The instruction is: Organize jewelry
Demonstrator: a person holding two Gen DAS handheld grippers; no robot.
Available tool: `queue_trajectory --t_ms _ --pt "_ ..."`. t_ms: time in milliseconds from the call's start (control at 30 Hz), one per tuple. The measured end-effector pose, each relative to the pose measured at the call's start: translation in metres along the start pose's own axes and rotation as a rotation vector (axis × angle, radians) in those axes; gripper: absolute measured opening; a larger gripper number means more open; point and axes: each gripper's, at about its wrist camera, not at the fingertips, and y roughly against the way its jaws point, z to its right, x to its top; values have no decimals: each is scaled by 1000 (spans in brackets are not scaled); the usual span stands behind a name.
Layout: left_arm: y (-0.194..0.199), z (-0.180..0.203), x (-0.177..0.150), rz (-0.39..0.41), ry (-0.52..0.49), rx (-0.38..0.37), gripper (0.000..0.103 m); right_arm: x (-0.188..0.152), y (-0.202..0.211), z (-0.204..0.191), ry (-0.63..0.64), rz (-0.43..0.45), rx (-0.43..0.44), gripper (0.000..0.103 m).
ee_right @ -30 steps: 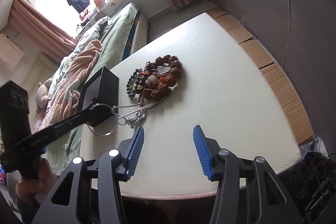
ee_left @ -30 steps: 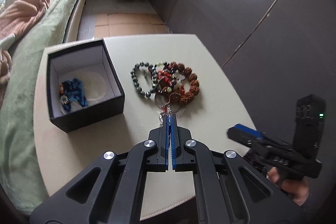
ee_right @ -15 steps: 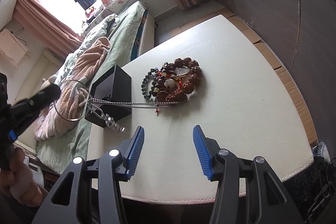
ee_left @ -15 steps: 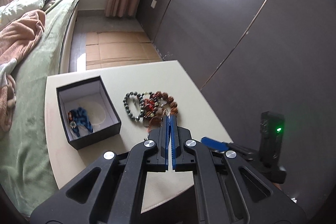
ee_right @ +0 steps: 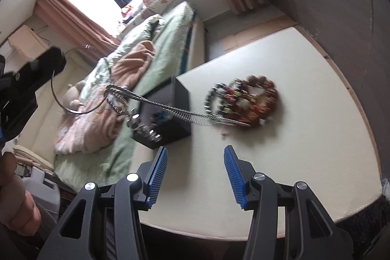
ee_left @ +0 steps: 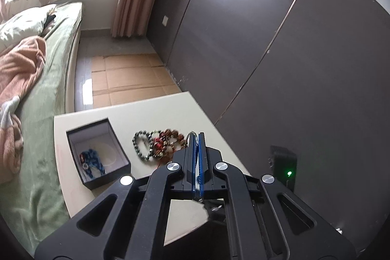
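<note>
My left gripper [ee_left: 196, 136] is shut on a thin silver hoop [ee_right: 73, 110] and held high above the table. In the right wrist view the left gripper [ee_right: 56, 57] is at the upper left. A silver chain [ee_right: 175, 111] with small metal charms [ee_right: 143, 129] runs from the hoop down to the pile of bead bracelets [ee_right: 243, 99], its far end still in the pile. The pile [ee_left: 158, 145] lies beside an open black box [ee_left: 73, 138] that holds a blue piece [ee_left: 92, 163]. My right gripper [ee_right: 195, 162] is open over the table's near part, with nothing between its fingers.
The cream table [ee_right: 304, 138] stands against a dark wardrobe wall [ee_left: 268, 40]. A bed with green cover and pink blanket [ee_right: 126, 79] borders its left side. Cardboard sheets [ee_left: 129, 79] cover the floor beyond. A hand [ee_right: 17, 206] grips the left tool.
The left gripper has risen with the hoop, drawing the chain out of the pile until it hangs stretched in the air. The right gripper has lifted and drawn back a little, still open.
</note>
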Motion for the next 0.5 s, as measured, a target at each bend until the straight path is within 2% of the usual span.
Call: queue_trajectory --t_ms 100,333,367,400,467,500 --pt "6 7 6 10 -13 -3 3 7 1 -20 31 13 40 48" --pt "18 21 12 34 -47 -9 2 22 6 -44 40 58 57 43" --pt "18 22 13 35 -49 -8 2 22 6 -47 51 59 54 36" --pt "19 22 13 35 -49 -8 2 21 6 -47 59 58 52 22" --pt "20 21 13 39 -47 -3 2 19 4 -46 69 48 45 6" --pt "21 19 12 43 -44 6 2 17 4 -43 65 45 28 3"
